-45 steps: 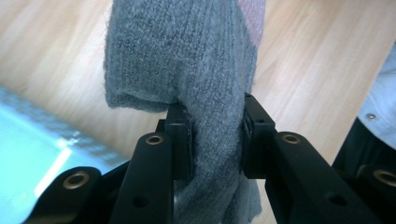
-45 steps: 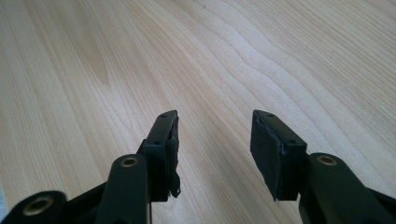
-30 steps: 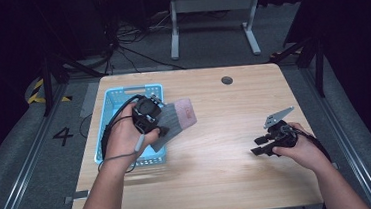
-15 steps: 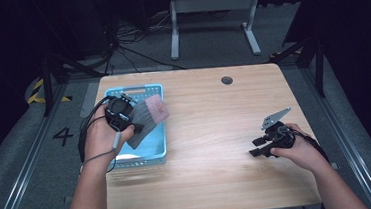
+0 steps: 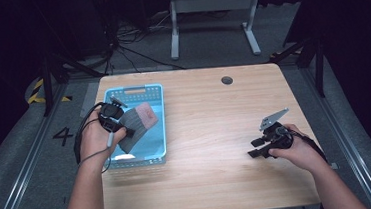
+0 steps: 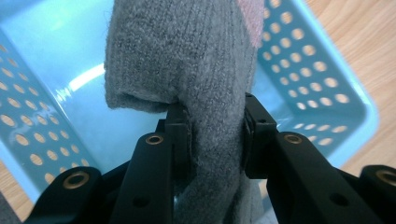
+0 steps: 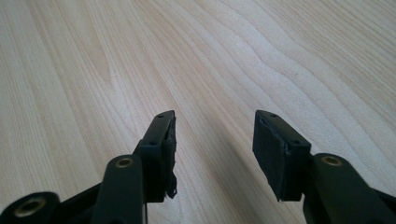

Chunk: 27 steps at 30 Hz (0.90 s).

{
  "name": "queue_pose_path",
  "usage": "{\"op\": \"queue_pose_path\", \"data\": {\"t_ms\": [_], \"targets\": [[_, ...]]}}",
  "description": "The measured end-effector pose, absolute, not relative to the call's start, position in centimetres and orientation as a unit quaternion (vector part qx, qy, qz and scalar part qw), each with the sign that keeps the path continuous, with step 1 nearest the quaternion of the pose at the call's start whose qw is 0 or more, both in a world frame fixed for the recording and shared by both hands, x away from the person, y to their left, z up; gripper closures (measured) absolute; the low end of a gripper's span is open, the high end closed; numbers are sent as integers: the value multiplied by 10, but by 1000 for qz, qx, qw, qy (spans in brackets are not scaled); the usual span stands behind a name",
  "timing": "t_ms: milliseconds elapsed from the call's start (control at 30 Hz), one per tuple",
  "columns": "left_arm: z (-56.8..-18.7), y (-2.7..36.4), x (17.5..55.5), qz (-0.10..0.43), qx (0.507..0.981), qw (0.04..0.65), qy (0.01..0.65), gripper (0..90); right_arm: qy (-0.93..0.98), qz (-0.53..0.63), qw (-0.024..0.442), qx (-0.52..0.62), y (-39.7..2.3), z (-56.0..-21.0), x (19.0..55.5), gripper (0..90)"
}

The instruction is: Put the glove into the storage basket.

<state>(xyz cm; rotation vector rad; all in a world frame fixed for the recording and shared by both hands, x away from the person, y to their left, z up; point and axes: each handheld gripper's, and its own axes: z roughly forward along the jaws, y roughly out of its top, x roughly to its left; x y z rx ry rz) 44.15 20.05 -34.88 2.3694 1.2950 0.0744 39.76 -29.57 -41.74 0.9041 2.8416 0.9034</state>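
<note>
Left tool [image 6: 212,133]: we have it clenched on a grey knitted sock [image 6: 187,60], the fabric pinched between both pads so the rest hangs free ahead of the jaws.
Sock: it sits over the blue basket [image 5: 158,136]; its pink-tipped end points away from our left tool, toward the bench's middle. In the high view the sock [image 5: 137,122] seems lifted off the basket floor, though we cannot tell whether its lower end touches.
Basket: directly beneath and ahead of the left tool, its perforated walls [image 6: 299,70] rising on both sides of the sock. We judge the sock is held here so that it drops inside once let go.
Bench [image 5: 211,132]: bare wood between our two tools.
Right tool [image 7: 215,144]: released, jaws standing apart with nothing between them, low over the wood grain [image 7: 233,56]. In the high view the right tool [image 5: 264,143] is well apart from the basket, likely parked clear of the left hand [image 5: 96,139] while that hand works.
</note>
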Motion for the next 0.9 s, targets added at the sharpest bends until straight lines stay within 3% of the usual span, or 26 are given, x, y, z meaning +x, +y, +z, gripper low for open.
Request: {"op": "queue_pose_path", "data": {"t_ms": [333,667,767,867,900], "targets": [[-388,198,464,-29,857,206,472,695,913,289,13,288,-294,-419,397,499],[-408,198,475,-36,861,189,471,671,915,290,11,281,-292,-420,397,495],[-411,197,476,-13,862,170,477,597,915,292,11,278,-291,-419,396,493],[-413,195,476,10,862,148,485,399,915,294,13,276,-292,-419,396,492],[-413,196,476,15,859,150,489,373,915,294,13,277,-293,-419,396,493]]}}
